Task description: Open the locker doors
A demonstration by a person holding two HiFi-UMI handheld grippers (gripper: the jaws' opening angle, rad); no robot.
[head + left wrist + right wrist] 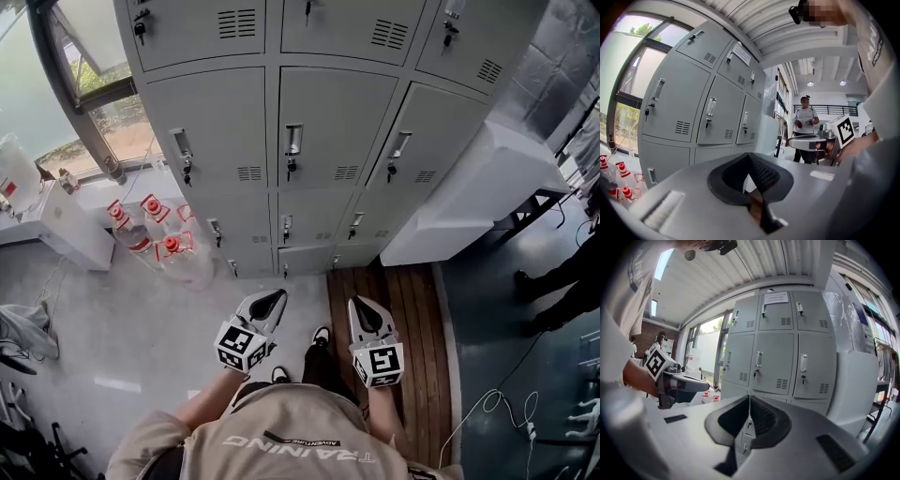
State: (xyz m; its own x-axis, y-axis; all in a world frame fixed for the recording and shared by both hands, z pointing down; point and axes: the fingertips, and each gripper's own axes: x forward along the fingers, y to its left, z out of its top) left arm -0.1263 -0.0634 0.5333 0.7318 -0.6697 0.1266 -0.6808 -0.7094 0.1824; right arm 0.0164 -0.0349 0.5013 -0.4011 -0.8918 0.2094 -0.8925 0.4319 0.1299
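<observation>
A bank of grey lockers (319, 141) stands ahead, every door in view shut, each with a vertical handle such as the one on the middle door (293, 141). My left gripper (278, 293) and right gripper (356, 302) hang side by side low in front of me, well short of the doors and touching nothing. Both are shut and empty. The left gripper view has its jaws (749, 155) together, pointing at the lockers (684, 98). In the right gripper view the right gripper (749, 397) faces the lockers (778, 357).
Several red-capped water bottles (155, 234) stand on the floor left of the lockers. A white cabinet (478, 187) lies against their right side. Another person's legs (562, 281) are at the far right, and cables (497, 403) trail on the floor.
</observation>
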